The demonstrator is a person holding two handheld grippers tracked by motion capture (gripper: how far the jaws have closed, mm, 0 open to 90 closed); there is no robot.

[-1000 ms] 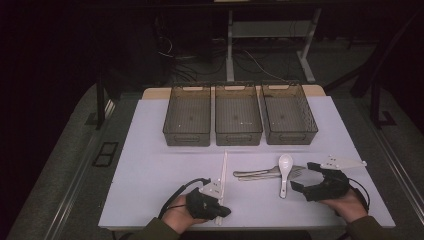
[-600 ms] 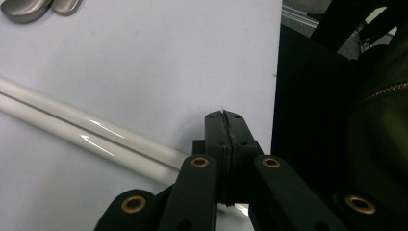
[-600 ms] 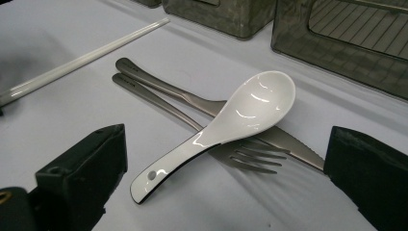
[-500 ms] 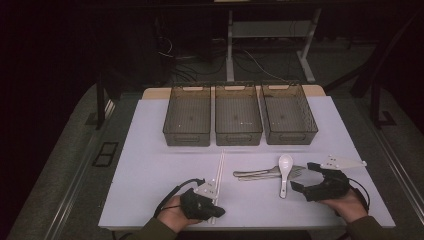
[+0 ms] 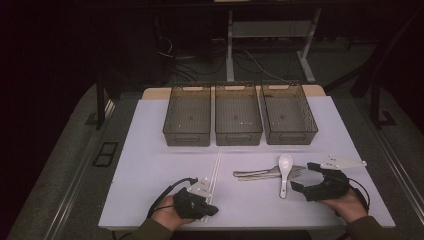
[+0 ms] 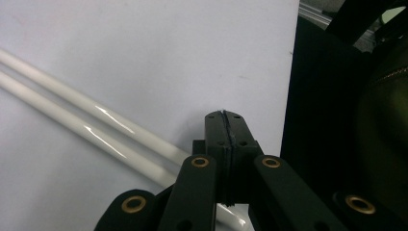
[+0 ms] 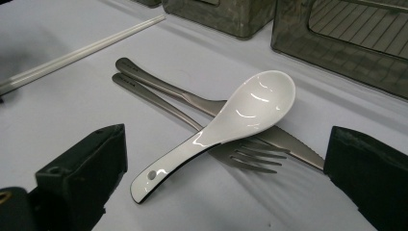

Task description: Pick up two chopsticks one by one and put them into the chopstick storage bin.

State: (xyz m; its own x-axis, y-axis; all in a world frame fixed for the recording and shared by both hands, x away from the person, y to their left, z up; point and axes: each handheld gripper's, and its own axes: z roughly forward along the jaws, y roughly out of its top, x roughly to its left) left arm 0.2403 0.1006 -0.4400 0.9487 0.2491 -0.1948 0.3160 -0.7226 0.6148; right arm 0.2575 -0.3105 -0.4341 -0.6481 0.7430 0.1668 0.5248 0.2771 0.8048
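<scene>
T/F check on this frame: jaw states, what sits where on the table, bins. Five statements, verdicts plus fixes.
1. The left gripper has its jaws closed. True.
2. The white spoon lies across the fork and the knife. True.
3. The right gripper is clamped on the spoon. False: its jaws stand open on either side of the spoon, apart from it.
4. The chopsticks lie inside the middle bin. False: they lie on the white table, in front of the bins.
5. All three bins hold cutlery. False: the high view shows them empty.
</scene>
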